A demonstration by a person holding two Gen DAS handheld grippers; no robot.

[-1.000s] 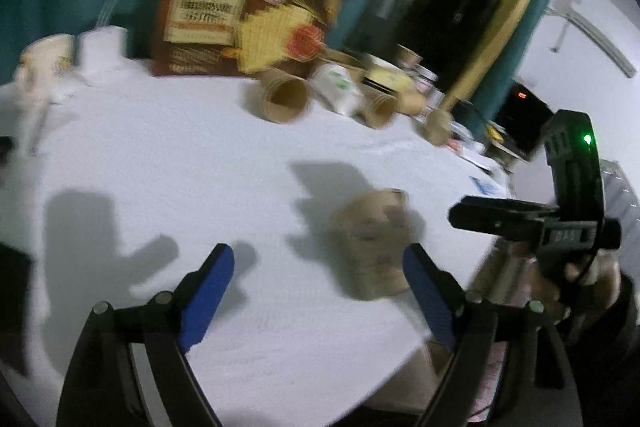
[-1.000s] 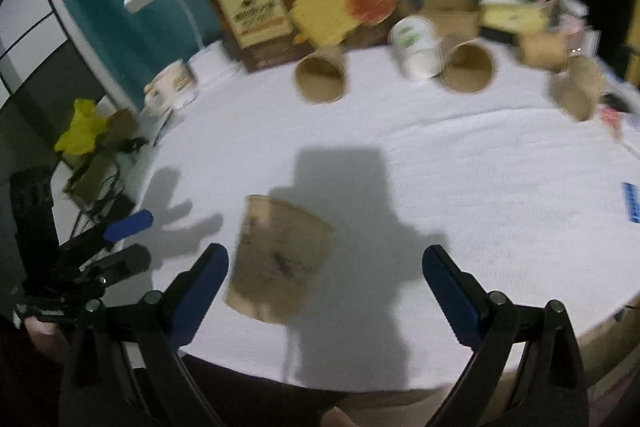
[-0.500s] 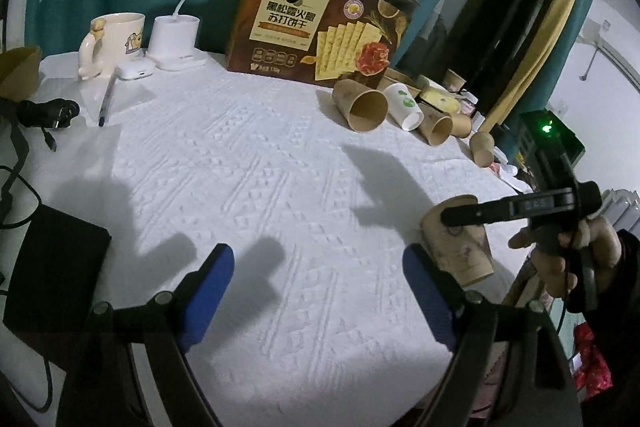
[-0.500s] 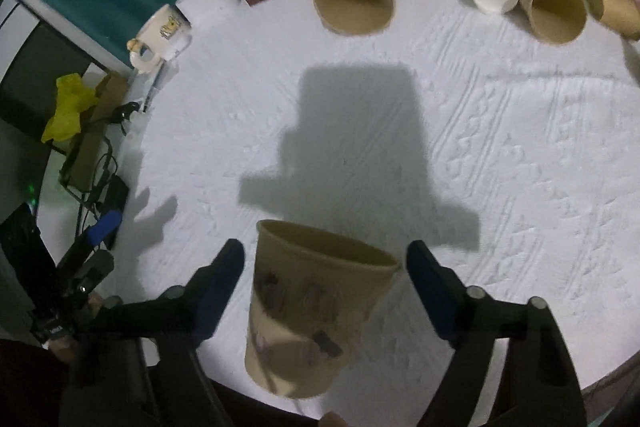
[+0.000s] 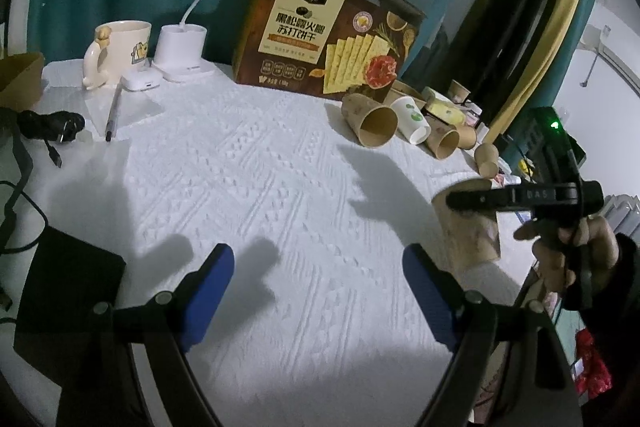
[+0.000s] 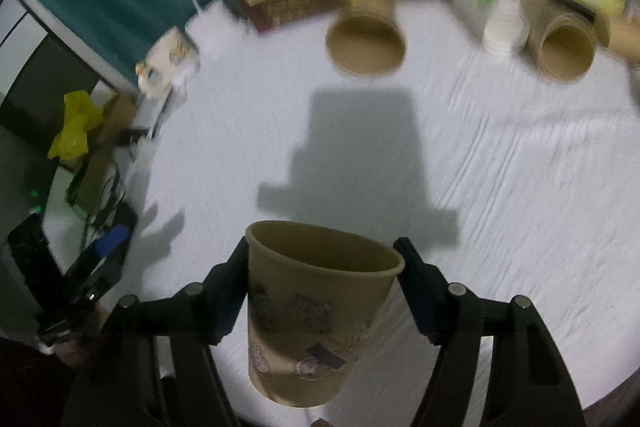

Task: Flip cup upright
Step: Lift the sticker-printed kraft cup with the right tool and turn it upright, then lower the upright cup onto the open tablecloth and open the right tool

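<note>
A brown paper cup (image 6: 312, 327) with printed drawings stands mouth up on the white tablecloth (image 6: 500, 187) near its front edge. My right gripper (image 6: 322, 259) has just been closing; its fingers (image 6: 228, 287) now press on both sides of the cup just below the rim. In the left wrist view the same cup (image 5: 472, 239) shows at the right under the right gripper (image 5: 520, 197), which a hand (image 5: 568, 255) holds. My left gripper (image 5: 316, 267) is open over bare cloth with nothing between its blue pads (image 5: 208, 287).
A cracker box (image 5: 328, 39) stands at the back. Several paper cups (image 5: 376, 125) lie on their sides to its right. A mug (image 5: 120, 47), lamp base (image 5: 180, 51) and pen (image 5: 112, 111) sit back left. A black pad (image 5: 68, 287) and cables (image 5: 52, 127) lie left.
The right gripper's wide jaws came in around the cup and shut on it. The left gripper swung left, so the cup went from between its fingers to the right edge of its view.
</note>
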